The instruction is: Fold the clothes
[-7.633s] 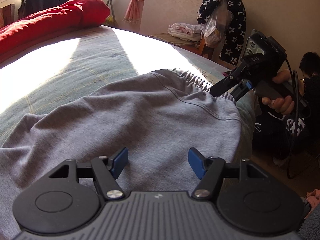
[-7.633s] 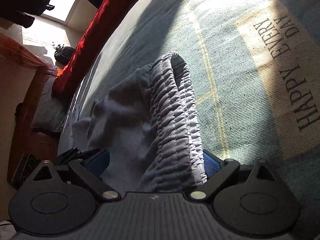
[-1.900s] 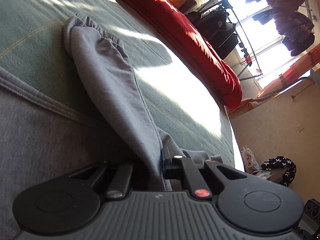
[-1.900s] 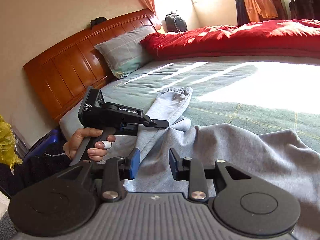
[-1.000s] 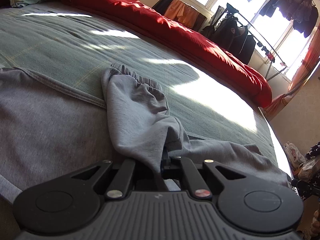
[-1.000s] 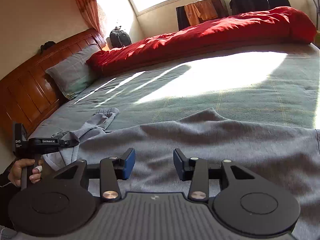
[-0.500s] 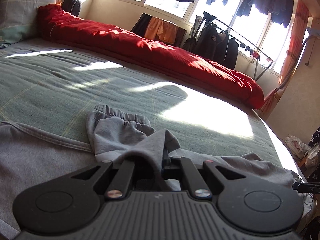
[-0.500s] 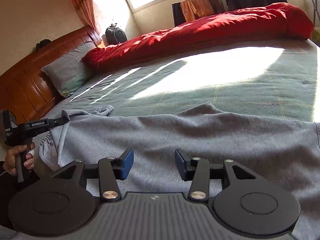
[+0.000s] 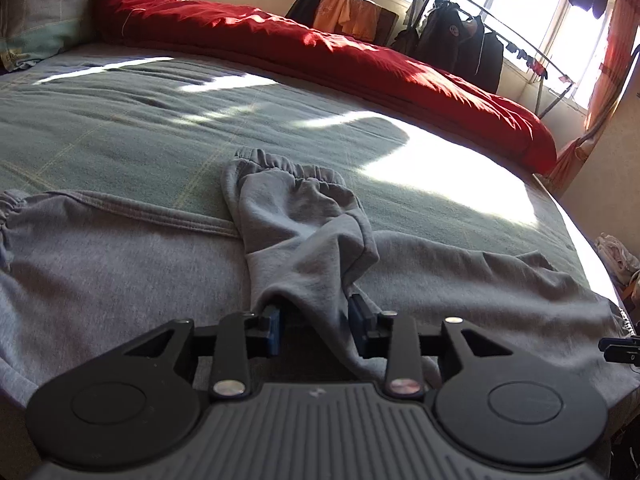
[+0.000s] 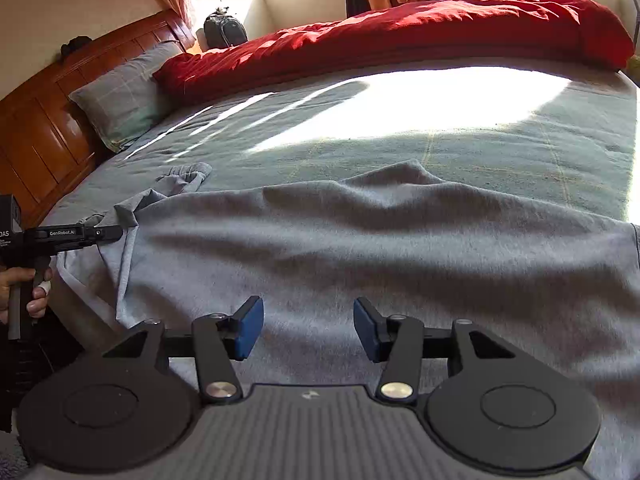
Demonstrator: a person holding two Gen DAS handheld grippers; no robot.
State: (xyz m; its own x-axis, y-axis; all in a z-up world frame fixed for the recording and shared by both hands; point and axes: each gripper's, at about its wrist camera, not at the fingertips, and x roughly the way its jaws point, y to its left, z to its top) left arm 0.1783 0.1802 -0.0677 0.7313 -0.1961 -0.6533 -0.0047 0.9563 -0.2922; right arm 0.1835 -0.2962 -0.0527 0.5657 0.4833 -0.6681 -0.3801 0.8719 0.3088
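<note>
L wrist: sweatshirt lengthwise across bed

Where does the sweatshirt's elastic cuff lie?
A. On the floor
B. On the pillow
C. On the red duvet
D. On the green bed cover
D: the gathered cuff rests on the green bed cover, well short of the red duvet.
</note>
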